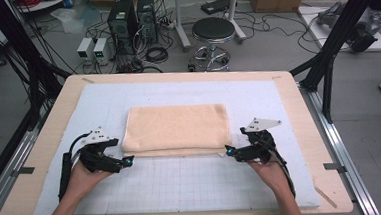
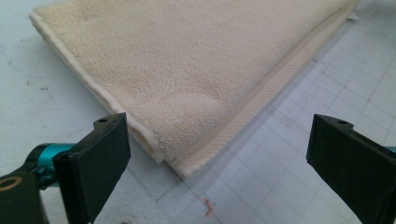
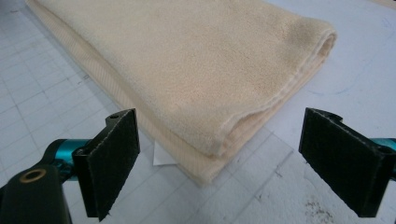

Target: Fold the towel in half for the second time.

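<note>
A cream towel [image 1: 176,129], folded into a flat rectangle, lies on the white gridded mat [image 1: 183,183] at the table's middle. My left gripper [image 1: 128,161] rests just off the towel's near left corner, jaws wide open. In the left gripper view that corner of the towel [image 2: 187,79] lies just ahead of the left gripper [image 2: 219,158], between the jaw lines. My right gripper [image 1: 227,149] sits at the near right corner, also open. The right gripper view shows the towel [image 3: 187,60] with its layered corner just ahead of the right gripper [image 3: 219,163].
The mat covers a light wooden table [image 1: 298,101]. A small white tag [image 3: 163,156] peeks from under the towel's corner. Behind the table stand a round stool [image 1: 213,33], computer towers [image 1: 132,18] and tangled cables. Black frame posts [image 1: 337,38] rise at both sides.
</note>
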A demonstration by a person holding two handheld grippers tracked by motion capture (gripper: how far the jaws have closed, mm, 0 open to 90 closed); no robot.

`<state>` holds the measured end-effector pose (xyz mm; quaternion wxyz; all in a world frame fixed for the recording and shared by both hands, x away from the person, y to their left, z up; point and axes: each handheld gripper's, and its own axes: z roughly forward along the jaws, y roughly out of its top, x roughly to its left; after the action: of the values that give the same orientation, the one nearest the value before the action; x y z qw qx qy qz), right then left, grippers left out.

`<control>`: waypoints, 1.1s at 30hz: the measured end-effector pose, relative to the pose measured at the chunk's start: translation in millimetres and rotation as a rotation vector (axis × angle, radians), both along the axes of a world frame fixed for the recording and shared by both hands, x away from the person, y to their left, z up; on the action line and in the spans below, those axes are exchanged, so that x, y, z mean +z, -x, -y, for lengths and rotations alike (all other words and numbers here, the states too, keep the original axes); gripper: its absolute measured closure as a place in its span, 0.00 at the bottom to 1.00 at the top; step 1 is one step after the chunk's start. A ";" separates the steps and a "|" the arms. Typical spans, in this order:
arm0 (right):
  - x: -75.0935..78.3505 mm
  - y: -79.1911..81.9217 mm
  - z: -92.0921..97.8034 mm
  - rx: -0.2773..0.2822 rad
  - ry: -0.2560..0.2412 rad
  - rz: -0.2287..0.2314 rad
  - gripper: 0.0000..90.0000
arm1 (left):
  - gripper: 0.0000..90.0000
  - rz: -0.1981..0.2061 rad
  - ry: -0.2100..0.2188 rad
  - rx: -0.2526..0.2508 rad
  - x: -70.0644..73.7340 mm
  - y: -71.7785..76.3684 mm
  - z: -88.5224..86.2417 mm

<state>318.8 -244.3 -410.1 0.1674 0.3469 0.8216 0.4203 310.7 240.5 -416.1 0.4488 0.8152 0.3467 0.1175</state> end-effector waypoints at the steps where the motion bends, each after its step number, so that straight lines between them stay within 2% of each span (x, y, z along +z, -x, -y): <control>1: -0.1 1.6 1.2 -0.001 0.005 0.005 0.13 | 0.07 0.005 0.001 0.000 0.4 1.5 -0.7; 7: -0.6 11.3 9.2 -0.010 -0.006 0.004 0.13 | 0.07 0.018 0.012 0.009 3.5 12.1 -5.3; 12: -1.8 19.3 15.5 -0.019 0.003 0.011 0.13 | 0.07 0.032 0.003 0.008 5.6 19.5 -9.4; 19: -1.5 28.4 25.9 -0.039 -0.007 0.019 0.13 | 0.07 0.032 0.002 0.022 5.0 27.0 -16.3; 33: -0.6 42.8 34.6 -0.055 -0.013 0.023 0.13 | 0.07 0.042 0.008 0.072 5.7 46.9 -37.0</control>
<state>276.0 -278.9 -410.7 0.1860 0.3655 0.8072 0.4246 263.7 277.5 -410.4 0.4547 0.7977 0.3669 0.1495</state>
